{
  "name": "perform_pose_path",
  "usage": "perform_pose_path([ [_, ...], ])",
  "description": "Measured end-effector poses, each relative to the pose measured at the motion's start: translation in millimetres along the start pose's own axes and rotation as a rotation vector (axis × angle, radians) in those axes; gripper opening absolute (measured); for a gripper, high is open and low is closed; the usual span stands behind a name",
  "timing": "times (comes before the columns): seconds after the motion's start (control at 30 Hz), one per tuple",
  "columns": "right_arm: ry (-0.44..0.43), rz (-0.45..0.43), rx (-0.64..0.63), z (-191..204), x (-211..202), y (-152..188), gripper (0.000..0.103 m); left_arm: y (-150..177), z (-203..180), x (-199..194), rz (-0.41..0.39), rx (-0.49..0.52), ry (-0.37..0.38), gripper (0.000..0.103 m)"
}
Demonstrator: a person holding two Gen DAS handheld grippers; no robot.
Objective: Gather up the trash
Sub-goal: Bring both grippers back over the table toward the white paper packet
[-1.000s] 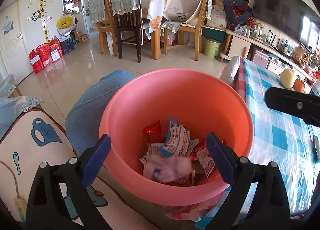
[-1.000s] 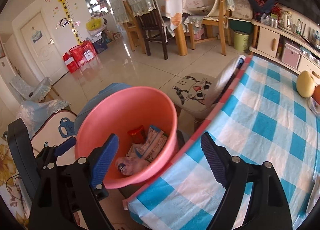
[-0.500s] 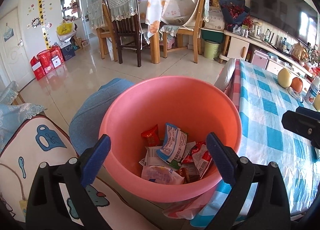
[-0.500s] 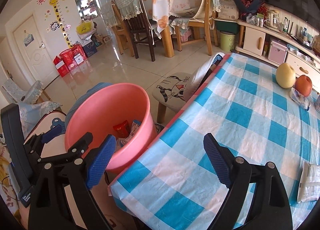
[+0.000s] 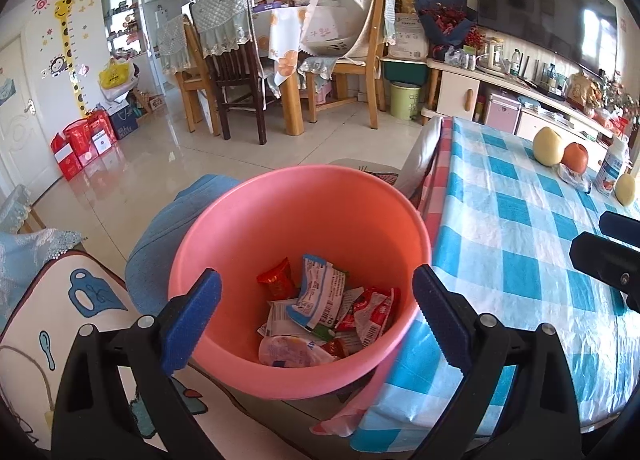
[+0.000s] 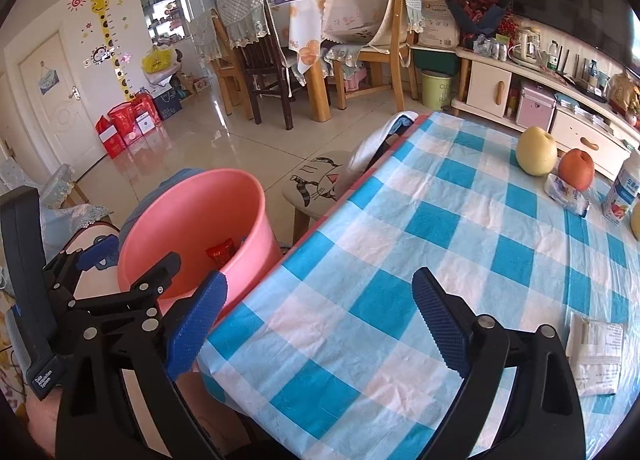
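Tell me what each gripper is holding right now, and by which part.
Nothing is held. The left gripper is open over the pink bin; the right gripper is open over the checkered tablecloth.

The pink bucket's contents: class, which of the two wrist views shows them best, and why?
The left wrist view. It looks straight down into the pink bucket, so the pile of wrappers on its bottom is in plain sight. The right wrist view sees the bucket from the side; its wall hides all but one red wrapper.
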State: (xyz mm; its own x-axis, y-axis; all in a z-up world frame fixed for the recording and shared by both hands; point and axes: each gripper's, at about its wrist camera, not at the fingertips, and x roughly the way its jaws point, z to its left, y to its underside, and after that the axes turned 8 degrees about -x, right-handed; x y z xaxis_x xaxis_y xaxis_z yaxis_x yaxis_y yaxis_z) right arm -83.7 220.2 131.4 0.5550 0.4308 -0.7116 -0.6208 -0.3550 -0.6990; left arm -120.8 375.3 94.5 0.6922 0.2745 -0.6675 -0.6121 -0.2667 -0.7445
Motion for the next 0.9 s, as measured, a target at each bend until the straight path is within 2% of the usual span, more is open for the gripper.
perform_pose_path([
  [0.43,0.067,-0.006,0.047,-42,-29,26,0.093,1,-42,-18,-0.009,0.066,0.051,0.097],
  [0.57,0.086,-0.019,0.078,-62,-43,31,0.093,0,-59,-27,-0.013,0.087,0.092,0.097],
  [0.63,0.1,-0.028,0.088,-73,-51,33,0.093,0,-68,-32,-0.014,0.098,0.131,0.097],
  [0.77,0.127,-0.04,0.117,-101,-69,37,0.093,3,-94,-46,-0.015,0.13,0.258,0.097],
  [0.9,0.169,-0.05,0.149,-131,-90,42,0.093,11,-134,-56,-0.012,0.233,0.351,0.097],
])
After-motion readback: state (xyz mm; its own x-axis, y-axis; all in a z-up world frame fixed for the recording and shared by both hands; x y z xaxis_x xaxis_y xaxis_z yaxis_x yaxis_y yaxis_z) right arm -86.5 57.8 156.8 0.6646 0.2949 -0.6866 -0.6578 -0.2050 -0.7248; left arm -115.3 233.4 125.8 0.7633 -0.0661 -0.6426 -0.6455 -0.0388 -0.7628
